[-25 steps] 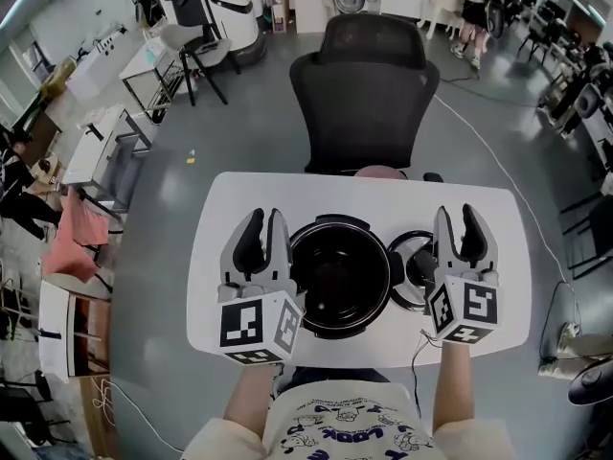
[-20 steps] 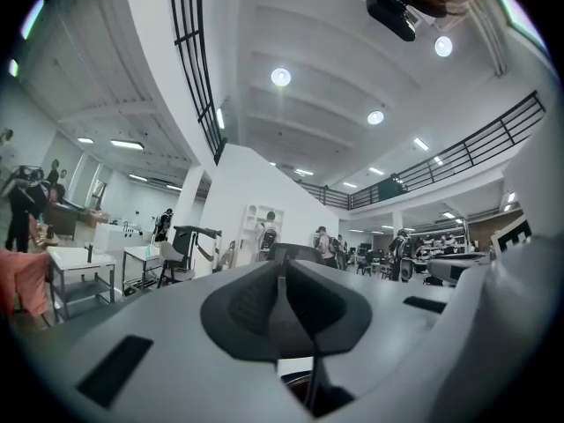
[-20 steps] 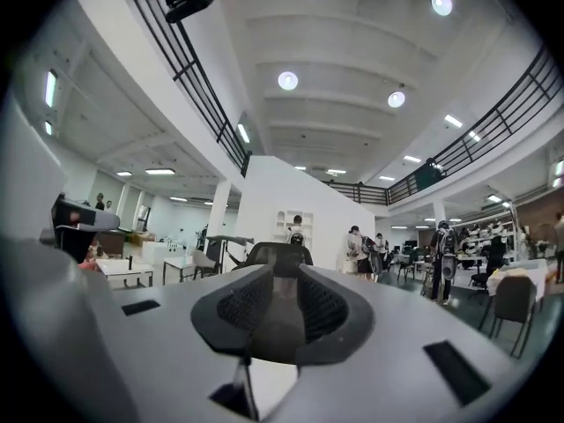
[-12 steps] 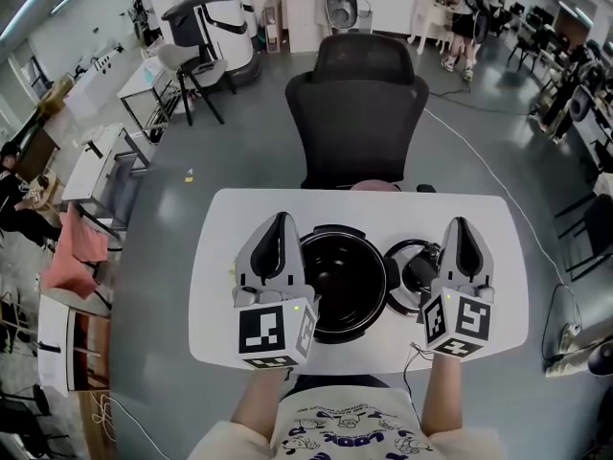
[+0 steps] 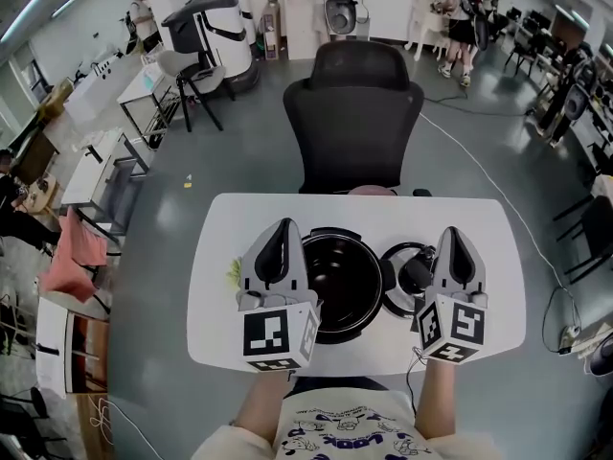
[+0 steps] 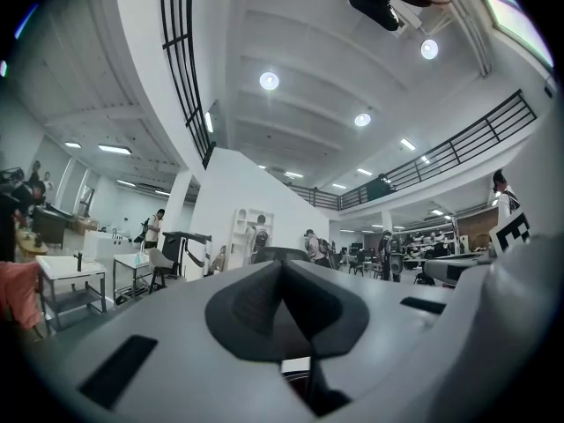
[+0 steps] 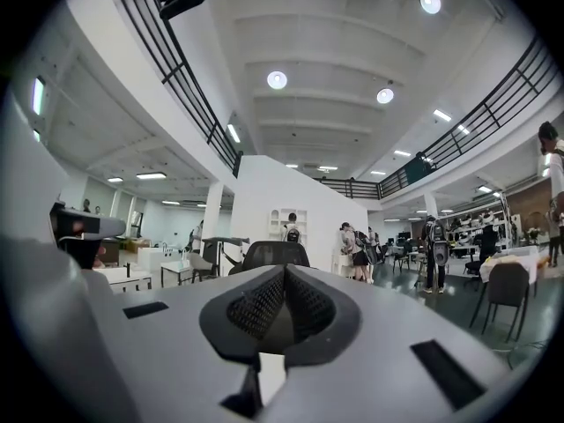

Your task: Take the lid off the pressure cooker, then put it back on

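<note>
Black round pressure cooker pot [image 5: 340, 281] stands open mid white desk [image 5: 218, 307]; what I take for its dark lid [image 5: 402, 259] lies just right. My left gripper [image 5: 283, 226] has its fingers closed, empty. My right gripper [image 5: 450, 234] has its fingers just closing, on nothing.

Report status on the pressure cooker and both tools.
Both shut, empty: left tool, right tool. Open pressure cooker, lid lying at its right. Nothing in the way.

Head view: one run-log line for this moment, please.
cooker: open, on table | lid: off, on table right of cooker | left gripper: shut, empty | right gripper: just closed, empty
</note>
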`<move>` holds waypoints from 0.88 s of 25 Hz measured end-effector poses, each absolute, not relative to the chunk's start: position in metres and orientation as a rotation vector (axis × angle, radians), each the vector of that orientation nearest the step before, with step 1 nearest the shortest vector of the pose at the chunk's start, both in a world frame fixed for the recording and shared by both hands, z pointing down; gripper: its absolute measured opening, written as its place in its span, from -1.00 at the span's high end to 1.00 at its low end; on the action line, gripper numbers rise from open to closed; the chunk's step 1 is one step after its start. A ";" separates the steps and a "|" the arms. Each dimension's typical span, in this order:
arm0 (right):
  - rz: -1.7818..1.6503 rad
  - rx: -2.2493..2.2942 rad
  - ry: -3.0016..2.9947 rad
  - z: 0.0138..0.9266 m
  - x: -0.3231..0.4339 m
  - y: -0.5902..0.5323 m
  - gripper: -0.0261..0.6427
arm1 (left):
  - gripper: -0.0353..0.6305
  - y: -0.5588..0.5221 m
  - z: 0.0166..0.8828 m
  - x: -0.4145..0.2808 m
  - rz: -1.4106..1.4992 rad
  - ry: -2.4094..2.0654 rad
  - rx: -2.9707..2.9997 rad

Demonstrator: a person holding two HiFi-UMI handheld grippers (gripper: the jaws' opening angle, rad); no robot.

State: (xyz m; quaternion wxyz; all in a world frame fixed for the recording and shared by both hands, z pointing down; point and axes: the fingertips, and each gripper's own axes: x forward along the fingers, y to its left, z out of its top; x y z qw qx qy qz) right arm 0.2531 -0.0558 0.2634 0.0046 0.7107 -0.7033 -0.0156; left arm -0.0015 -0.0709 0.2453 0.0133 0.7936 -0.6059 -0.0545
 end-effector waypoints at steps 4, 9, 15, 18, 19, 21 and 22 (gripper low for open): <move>-0.034 2.221 -2.205 0.267 0.253 -0.055 0.89 | 0.85 -0.070 0.247 0.000 -0.163 -1.881 2.474; -0.011 2.210 -2.208 0.271 0.254 -0.055 0.89 | 0.86 -0.069 0.251 0.002 -0.159 -1.867 2.469; 0.009 2.187 -2.211 0.275 0.252 -0.056 0.89 | 0.85 -0.070 0.253 0.001 -0.148 -1.860 2.467; 0.022 2.152 -2.209 0.282 0.252 -0.058 0.89 | 0.86 -0.071 0.257 -0.001 -0.139 -1.863 2.460; 0.029 2.138 -2.207 0.284 0.252 -0.059 0.89 | 0.86 -0.071 0.258 -0.002 -0.135 -1.865 2.457; 0.043 2.114 -2.201 0.289 0.250 -0.059 0.89 | 0.85 -0.071 0.261 -0.006 -0.125 -1.867 2.448; 0.053 2.102 -2.199 0.292 0.249 -0.060 0.89 | 0.85 -0.071 0.262 -0.008 -0.118 -1.867 2.443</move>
